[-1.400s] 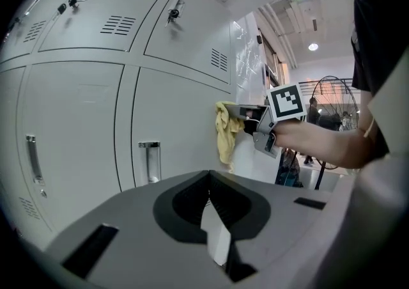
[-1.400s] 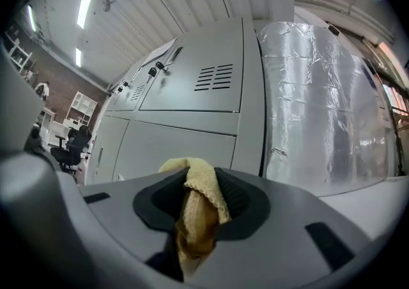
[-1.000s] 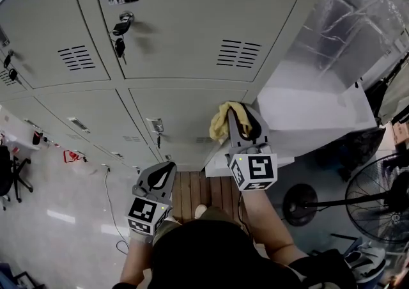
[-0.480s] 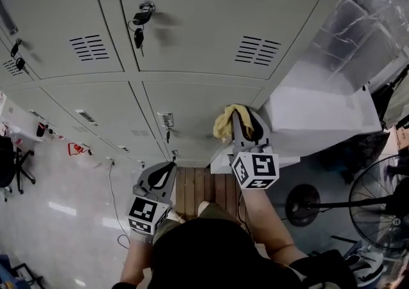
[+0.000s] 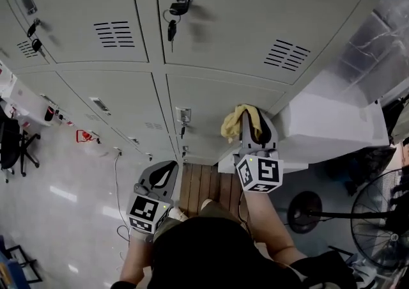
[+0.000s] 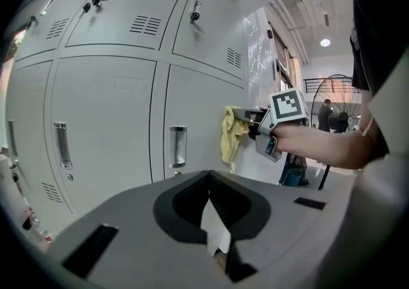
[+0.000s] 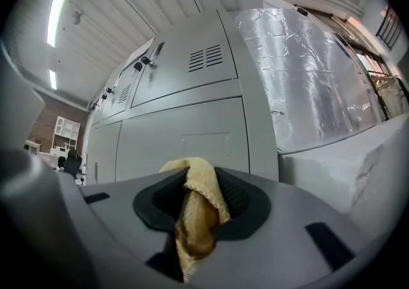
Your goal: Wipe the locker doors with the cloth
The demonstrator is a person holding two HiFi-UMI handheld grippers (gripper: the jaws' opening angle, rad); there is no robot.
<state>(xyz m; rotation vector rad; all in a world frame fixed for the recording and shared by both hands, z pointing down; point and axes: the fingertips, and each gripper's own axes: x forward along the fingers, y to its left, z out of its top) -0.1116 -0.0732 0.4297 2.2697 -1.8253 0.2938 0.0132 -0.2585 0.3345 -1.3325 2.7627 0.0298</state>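
Note:
A yellow cloth [image 5: 238,123] hangs bunched from my right gripper [image 5: 254,129], which is shut on it close to a lower grey locker door [image 5: 211,115]. In the right gripper view the cloth [image 7: 197,211] fills the gap between the jaws, with the locker doors [image 7: 185,134] straight ahead. My left gripper [image 5: 161,176] is held low and back from the lockers, jaws shut with nothing in them. The left gripper view shows its closed jaws [image 6: 211,208], the lower doors [image 6: 105,121] and the cloth [image 6: 231,137] at the right gripper [image 6: 265,124].
Keys [image 5: 172,22] hang from an upper door's lock. A foil-wrapped panel [image 5: 377,38] and a white box [image 5: 332,131] stand right of the lockers. A floor fan [image 5: 383,217] is at lower right, a wooden pallet [image 5: 204,185] underfoot, an office chair [image 5: 13,147] at the left.
The head view has swung so the lockers slide right and down in frame. My right gripper with the cloth has shifted slightly right along the lower door. The left gripper stays put.

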